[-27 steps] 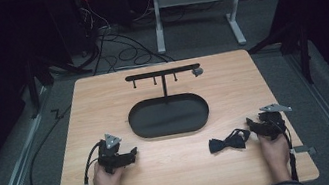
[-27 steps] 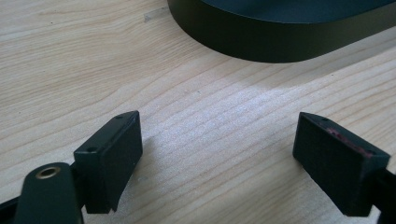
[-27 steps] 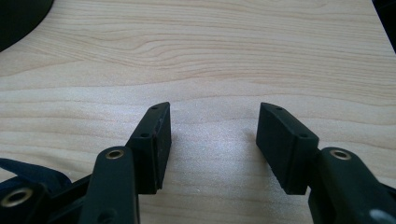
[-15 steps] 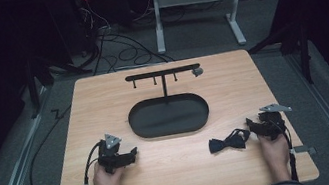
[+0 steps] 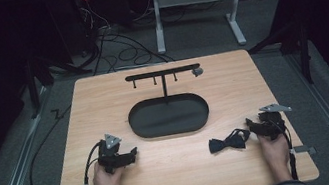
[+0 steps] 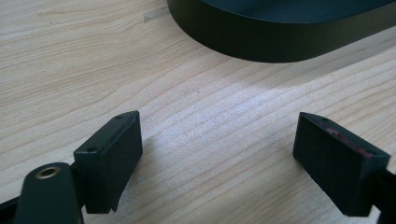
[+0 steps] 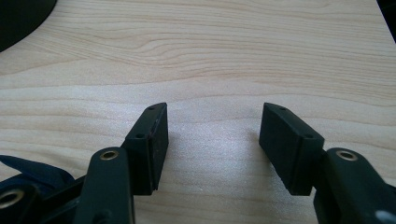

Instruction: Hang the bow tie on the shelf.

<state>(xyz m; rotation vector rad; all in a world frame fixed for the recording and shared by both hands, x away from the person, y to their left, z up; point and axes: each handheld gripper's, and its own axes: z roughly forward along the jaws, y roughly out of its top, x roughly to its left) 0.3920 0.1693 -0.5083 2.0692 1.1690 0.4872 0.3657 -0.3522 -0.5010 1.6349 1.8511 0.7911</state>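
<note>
From the high view, my left hand [image 5: 104, 181] rests on the near left part of the table [image 5: 102, 98], holding the left gripper [image 5: 131, 155] low and pointing toward the middle. My right hand [image 5: 275, 152] sits at the near right, with the right gripper [image 5: 251, 127] aimed leftward. The bow tie [image 5: 229, 141] lies flat on the wood just beside the right gripper's tips, between it and the table's middle. Beyond both hands stands the black oval tray [image 5: 169, 117], with a T-shaped hook stand [image 5: 163, 75] rising from its far rim.

In the left gripper view, my left gripper [image 6: 217, 144] has its jaws spread wide over bare wood, nothing between them. The tray's dark wall [image 6: 275, 39] curves across ahead, apart from the jaws.

In the right gripper view, my right gripper [image 7: 212, 140] also stands with jaws wide apart and empty over the tabletop. A dark blue fold of the bow tie [image 7: 32, 172] shows at the lower left, outside the left jaw. A corner of the tray [image 7: 21, 16] sits at the far left.
</note>
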